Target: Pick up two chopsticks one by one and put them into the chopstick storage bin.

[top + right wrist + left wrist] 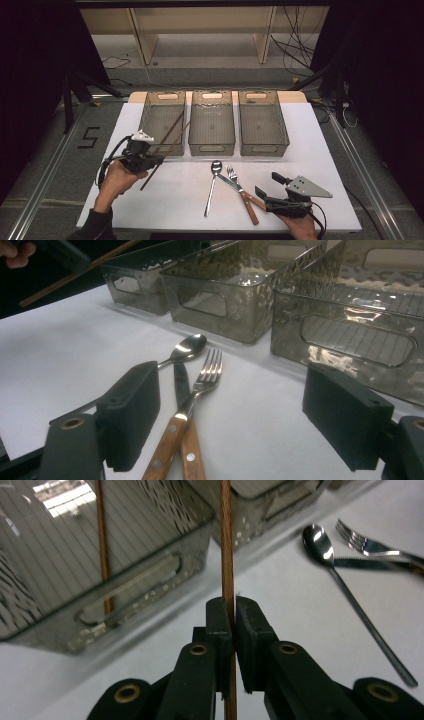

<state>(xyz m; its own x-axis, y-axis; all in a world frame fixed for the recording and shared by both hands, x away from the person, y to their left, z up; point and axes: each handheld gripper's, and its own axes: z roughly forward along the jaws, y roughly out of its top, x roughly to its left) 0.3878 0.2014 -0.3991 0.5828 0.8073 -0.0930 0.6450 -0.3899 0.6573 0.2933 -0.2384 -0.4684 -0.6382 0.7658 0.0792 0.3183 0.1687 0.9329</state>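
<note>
Your left tongs (232,610) pinch one chopstick (226,540) near its middle, its tip over the left bin (162,122) just ahead; it could pivot in that narrow grip and catch the near rim instead of dropping in. That bin already holds another chopstick (102,545), leaning on its wall. The middle bin (212,122) and right bin (263,122) look empty. Your right tongs (240,420) rest spread on the worktop (165,200), beside the spoon (212,185), fork (200,385) and knife (181,385)
</note>
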